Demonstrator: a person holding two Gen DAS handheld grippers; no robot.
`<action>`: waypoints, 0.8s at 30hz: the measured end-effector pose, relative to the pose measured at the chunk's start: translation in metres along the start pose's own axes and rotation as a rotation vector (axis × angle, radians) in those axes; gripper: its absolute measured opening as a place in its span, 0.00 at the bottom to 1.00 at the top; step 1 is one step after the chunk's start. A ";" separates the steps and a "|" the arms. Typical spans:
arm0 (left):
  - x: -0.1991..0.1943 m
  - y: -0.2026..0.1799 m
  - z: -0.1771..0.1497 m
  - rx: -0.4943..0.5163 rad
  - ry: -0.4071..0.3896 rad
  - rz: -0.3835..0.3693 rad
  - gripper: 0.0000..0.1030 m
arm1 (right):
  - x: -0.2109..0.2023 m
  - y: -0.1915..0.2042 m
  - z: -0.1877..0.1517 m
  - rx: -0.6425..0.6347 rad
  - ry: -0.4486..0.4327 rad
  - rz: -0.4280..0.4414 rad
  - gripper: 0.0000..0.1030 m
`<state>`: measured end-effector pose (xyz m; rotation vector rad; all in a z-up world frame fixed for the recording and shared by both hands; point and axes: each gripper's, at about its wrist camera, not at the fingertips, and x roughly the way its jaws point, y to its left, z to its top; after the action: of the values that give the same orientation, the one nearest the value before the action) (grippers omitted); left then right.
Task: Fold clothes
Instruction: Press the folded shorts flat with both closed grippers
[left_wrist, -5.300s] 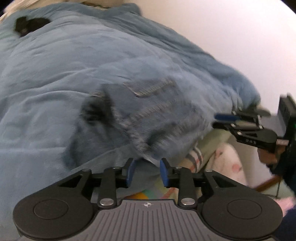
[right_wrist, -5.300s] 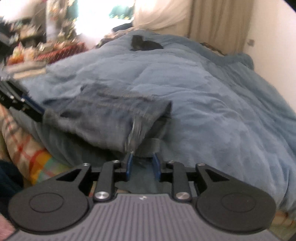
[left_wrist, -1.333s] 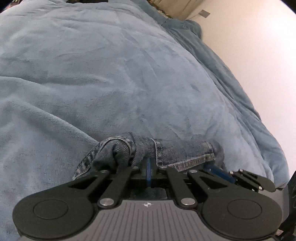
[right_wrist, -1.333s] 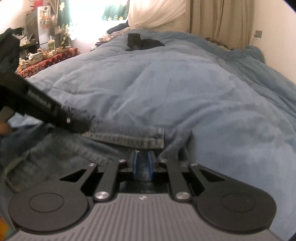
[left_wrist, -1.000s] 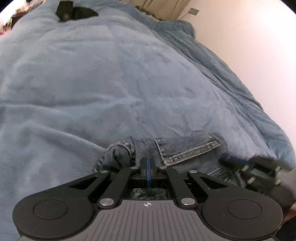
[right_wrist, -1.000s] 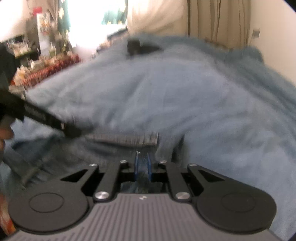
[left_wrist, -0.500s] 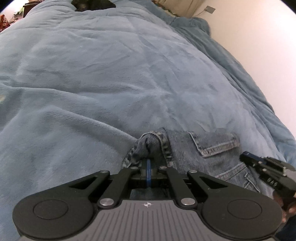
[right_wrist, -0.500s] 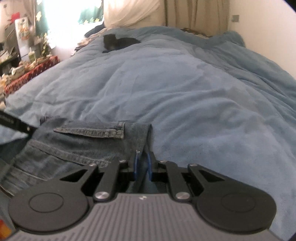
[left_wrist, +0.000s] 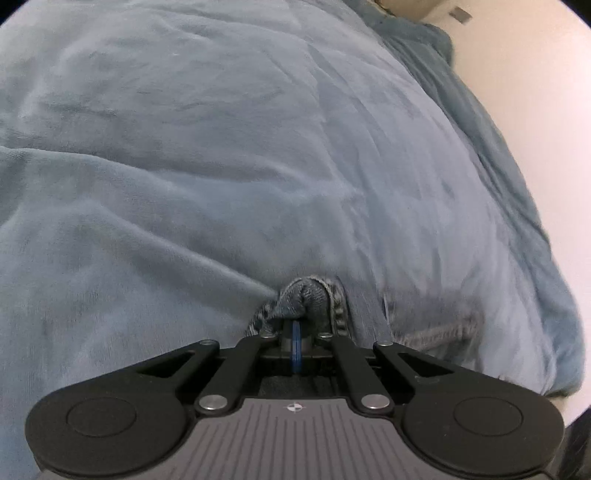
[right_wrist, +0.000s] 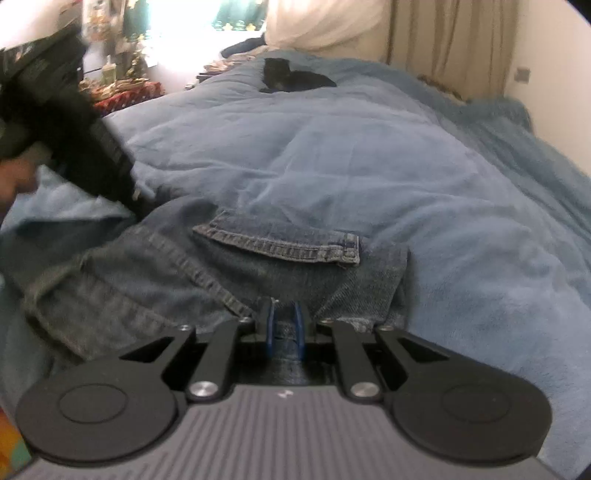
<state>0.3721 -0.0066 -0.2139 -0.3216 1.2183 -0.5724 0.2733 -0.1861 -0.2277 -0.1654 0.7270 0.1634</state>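
Blue denim jeans (right_wrist: 236, 273) lie on the blue blanket (right_wrist: 369, 147), back pocket (right_wrist: 280, 242) facing up. My right gripper (right_wrist: 285, 317) is shut on a fold of the jeans' edge at the near right corner. In the left wrist view my left gripper (left_wrist: 295, 328) is shut on a bunched corner of the jeans (left_wrist: 306, 299), low over the blanket (left_wrist: 221, 147); a blurred pocket seam (left_wrist: 439, 332) shows to its right. The left gripper's black body appears at the upper left of the right wrist view, held by a hand (right_wrist: 14, 177).
A small black item (right_wrist: 291, 79) lies far back on the blanket. Beige curtains (right_wrist: 443, 44) and a pale wall (left_wrist: 535, 92) bound the bed on the right. A cluttered table with a red cloth (right_wrist: 125, 92) stands at the far left.
Both grippers have sunk toward the blanket with the jeans. The left one slid sideways and rolled; the pocket now lies flatter and farther right in its view, and the right gripper has left that view.
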 end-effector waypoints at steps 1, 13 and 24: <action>-0.003 0.003 0.001 -0.020 -0.004 -0.012 0.02 | -0.001 -0.001 0.003 0.003 0.007 0.004 0.10; -0.025 -0.012 -0.006 -0.017 -0.085 -0.082 0.02 | -0.017 -0.004 0.030 0.060 -0.011 0.028 0.11; -0.006 0.022 0.000 -0.155 -0.099 -0.021 0.00 | -0.005 -0.014 0.034 0.092 0.017 -0.002 0.11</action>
<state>0.3762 0.0144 -0.2206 -0.4886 1.1667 -0.4761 0.2943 -0.1928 -0.1985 -0.0801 0.7496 0.1263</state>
